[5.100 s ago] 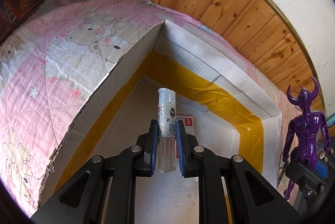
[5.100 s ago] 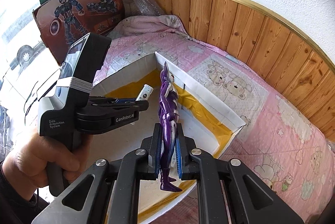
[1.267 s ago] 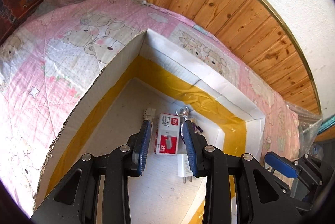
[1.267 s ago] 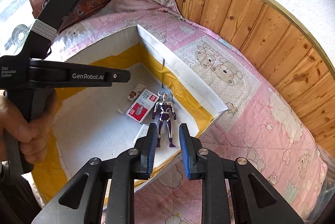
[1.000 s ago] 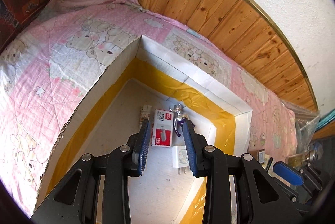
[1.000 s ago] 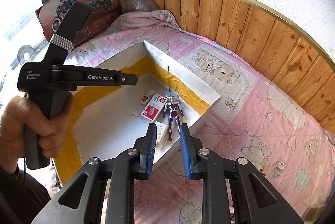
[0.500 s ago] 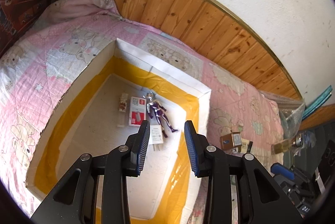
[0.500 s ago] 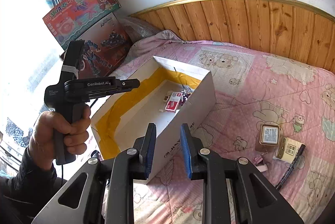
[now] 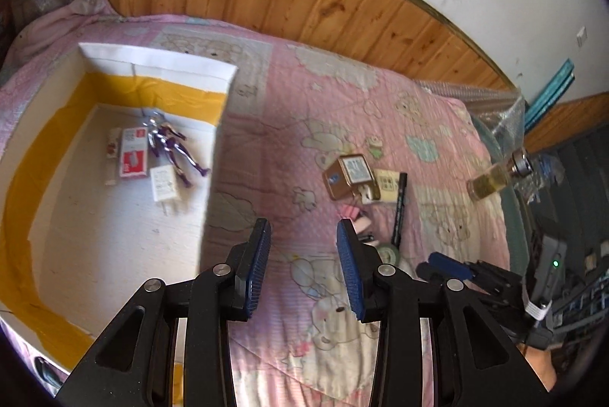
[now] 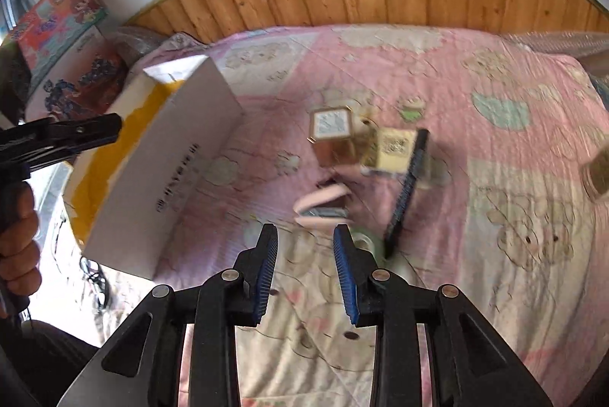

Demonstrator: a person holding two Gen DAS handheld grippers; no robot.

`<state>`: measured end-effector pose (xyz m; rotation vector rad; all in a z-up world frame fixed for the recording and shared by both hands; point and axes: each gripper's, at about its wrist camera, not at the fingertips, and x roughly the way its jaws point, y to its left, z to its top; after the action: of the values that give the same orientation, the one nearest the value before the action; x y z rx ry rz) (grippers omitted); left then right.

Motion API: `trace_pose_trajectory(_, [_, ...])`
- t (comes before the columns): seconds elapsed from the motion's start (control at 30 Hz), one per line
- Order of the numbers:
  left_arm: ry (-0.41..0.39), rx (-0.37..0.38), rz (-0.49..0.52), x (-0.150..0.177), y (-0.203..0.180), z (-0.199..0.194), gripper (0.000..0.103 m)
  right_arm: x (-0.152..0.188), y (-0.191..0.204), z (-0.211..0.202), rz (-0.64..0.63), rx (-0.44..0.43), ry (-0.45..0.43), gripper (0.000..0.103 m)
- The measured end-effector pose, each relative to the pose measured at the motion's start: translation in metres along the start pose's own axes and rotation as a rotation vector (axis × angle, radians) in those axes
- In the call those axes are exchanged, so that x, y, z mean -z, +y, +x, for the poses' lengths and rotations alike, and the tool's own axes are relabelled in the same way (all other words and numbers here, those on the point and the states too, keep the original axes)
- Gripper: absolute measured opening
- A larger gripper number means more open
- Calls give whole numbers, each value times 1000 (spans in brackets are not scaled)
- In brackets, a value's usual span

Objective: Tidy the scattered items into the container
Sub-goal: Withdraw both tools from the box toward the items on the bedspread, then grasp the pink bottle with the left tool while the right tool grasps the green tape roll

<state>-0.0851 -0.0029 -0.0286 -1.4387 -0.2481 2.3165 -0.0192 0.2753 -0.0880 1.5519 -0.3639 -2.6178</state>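
My left gripper, right gripper: jaws opening, nothing between. Scattered items at 12 o'clock; cardboard box at 10.

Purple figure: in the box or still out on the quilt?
In. The purple figure lies flat on the floor of the box, beside a red pack and white charger.

Pink bear-print quilt, white box lined with yellow tape, purple figure, red-and-white pack, gold tin, black pen, blue-padded black grippers.
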Motion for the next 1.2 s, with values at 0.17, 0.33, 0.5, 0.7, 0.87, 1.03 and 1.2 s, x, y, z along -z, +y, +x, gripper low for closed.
trace_pose_trajectory(0.17, [88,41,60,14,-34,42,38,11,-32,17,87,12,28,44])
trace_pose_trajectory(0.33, [139,12,104,23,-48,81,38,8,-45,34,131,-8,54,45])
trace_pose_trajectory(0.5, [171,-27,106,27,-42,113,38,12,-34,56,84,21,117,42])
trace_pose_trajectory(0.7, [175,-2,128,25,-49,132,38,14,-34,77,45,63,146,42])
trace_pose_trajectory(0.87, [178,-11,146,23,-54,147,38,13,-37,83,19,93,139,18])
trace_pose_trajectory(1.03, [177,-26,143,24,-49,160,40,21,-29,79,-66,82,168,16])
trace_pose_trajectory(1.2, [156,-23,148,30,-50,162,42,31,-13,70,-231,168,169,16])
